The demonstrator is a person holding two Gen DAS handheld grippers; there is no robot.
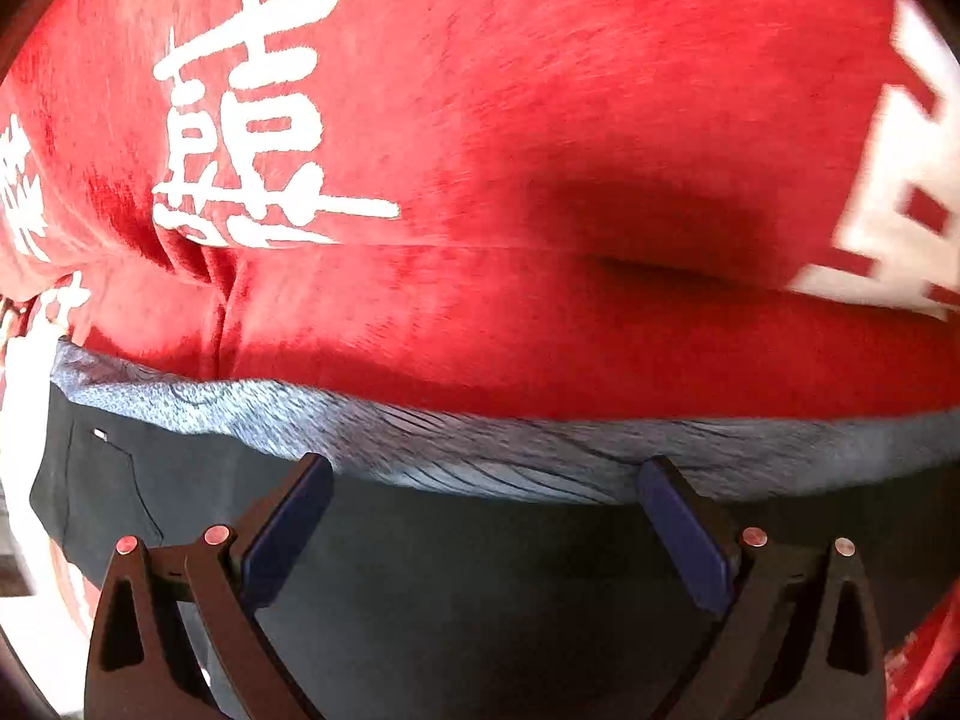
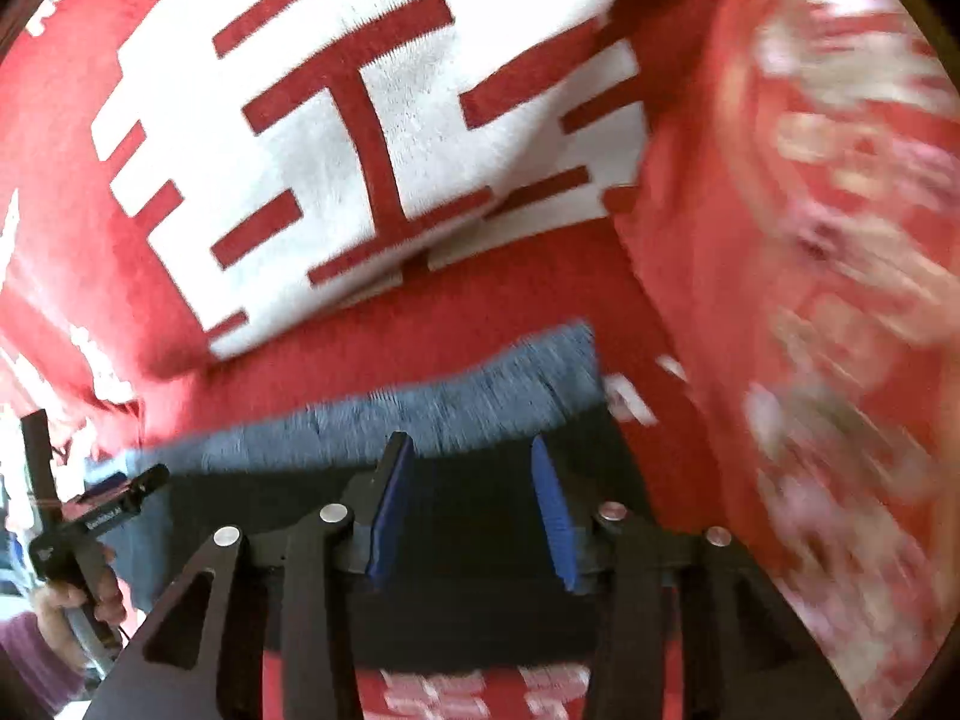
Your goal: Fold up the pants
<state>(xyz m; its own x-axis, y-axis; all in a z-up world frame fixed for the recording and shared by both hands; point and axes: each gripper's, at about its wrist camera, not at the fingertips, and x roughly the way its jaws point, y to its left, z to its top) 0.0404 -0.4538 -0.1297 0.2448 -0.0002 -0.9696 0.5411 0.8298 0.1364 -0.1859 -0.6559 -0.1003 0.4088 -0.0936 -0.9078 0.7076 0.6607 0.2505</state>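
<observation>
Dark pants (image 1: 450, 588) with a grey ribbed waistband (image 1: 480, 450) lie flat on a red blanket. My left gripper (image 1: 485, 465) points down over them, open wide, its blue pads (image 1: 288, 528) spread above the waistband's edge with nothing gripped. In the right wrist view the same pants (image 2: 474, 528) and waistband (image 2: 450, 408) end at a corner near the right. My right gripper (image 2: 471, 468) hovers over that end. Its blue pads (image 2: 393, 498) stand partly apart and dark cloth shows in the gap, but they do not press on it. The picture is blurred.
The red blanket (image 1: 540, 120) with big white characters (image 2: 336, 120) covers the whole surface. A red-and-white patterned cushion or bedding roll (image 2: 840, 240) rises at the right. A hand (image 2: 102, 594) in a purple sleeve holds the other gripper's handle (image 2: 78, 540) at lower left.
</observation>
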